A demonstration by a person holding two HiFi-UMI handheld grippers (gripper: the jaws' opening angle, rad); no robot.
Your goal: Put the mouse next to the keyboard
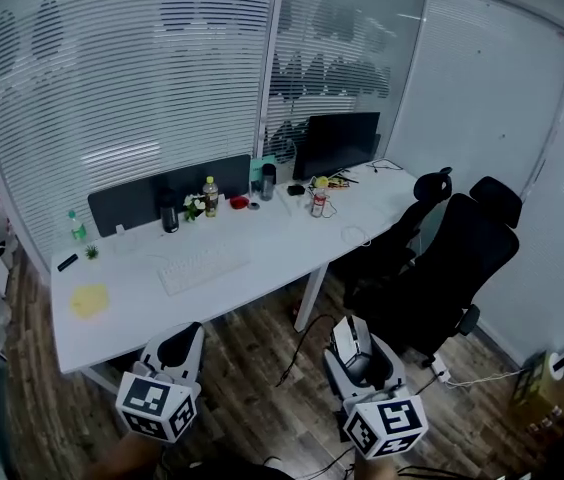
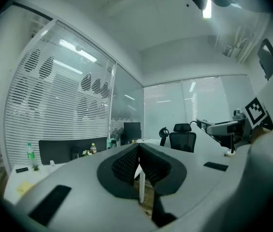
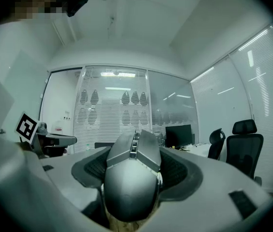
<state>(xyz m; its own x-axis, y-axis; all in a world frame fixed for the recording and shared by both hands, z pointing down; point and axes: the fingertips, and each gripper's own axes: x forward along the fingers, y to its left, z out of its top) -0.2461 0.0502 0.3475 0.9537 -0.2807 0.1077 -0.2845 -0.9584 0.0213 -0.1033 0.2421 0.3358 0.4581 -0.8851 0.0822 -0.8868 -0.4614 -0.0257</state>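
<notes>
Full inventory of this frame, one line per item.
desk: 1, white, mid-room
keyboard: 1, white, desk front
monitor: 1, black, desk's far right end
divider panel: 1, dark grey, desk's back edge
green bottle: 1, green, desk's back left
yellow-capped bottle: 1, clear, by the panel
flat yellow item: 1, yellow, desk's left front
office chairs: 2, black, right of desk
mouse: 1, grey, in right gripper
left gripper: 1, white, shut, empty
right gripper: 1, white, clamped on mouse

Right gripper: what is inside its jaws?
A grey mouse sits clamped between the black pads of the right gripper. Its underside and the pad faces touching it are covered.
</notes>
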